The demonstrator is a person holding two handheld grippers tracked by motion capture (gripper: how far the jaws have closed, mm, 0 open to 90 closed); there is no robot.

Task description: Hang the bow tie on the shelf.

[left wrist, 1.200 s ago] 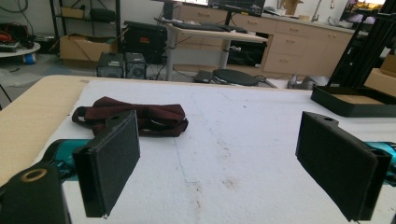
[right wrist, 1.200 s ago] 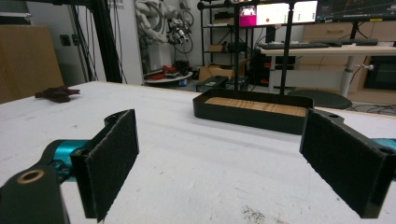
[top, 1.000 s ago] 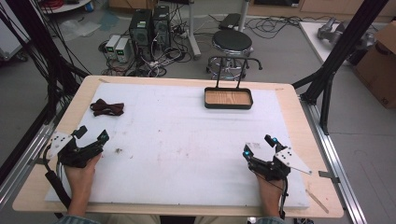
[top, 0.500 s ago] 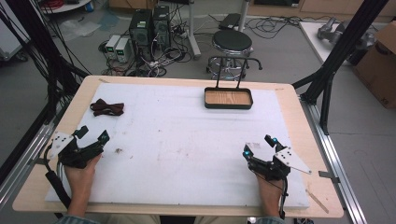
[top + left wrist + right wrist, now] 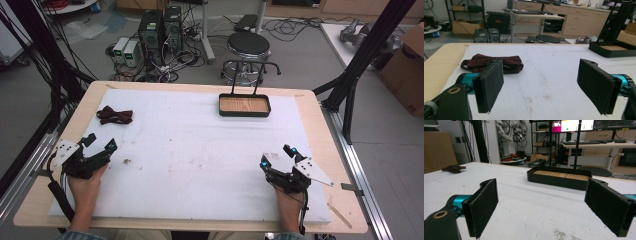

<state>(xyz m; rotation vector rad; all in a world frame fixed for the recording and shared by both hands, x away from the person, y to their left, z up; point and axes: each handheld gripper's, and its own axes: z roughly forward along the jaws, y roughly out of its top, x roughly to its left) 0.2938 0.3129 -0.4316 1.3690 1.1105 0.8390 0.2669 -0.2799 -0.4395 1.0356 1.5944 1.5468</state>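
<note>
The high view looks steeply down over the whole table (image 5: 200, 150). Both gripper views skim low across it, sharing the black tray (image 5: 559, 178) and maroon cloth (image 5: 491, 63).

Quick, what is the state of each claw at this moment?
Left claw: open, holding nothing; the bow tie lies just ahead of it.
Right claw: open, holding nothing; the tray stands farther ahead.

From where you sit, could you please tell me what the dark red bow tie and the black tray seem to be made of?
The bow tie looks like soft matte fabric, perhaps velvety: it lies in limp folds with no shine. The tray seems to have thin, matte black walls, plastic or painted metal, I cannot tell which. Its floor shows pale brown streaked grain, so probably wood or a wood-look insert.
</note>
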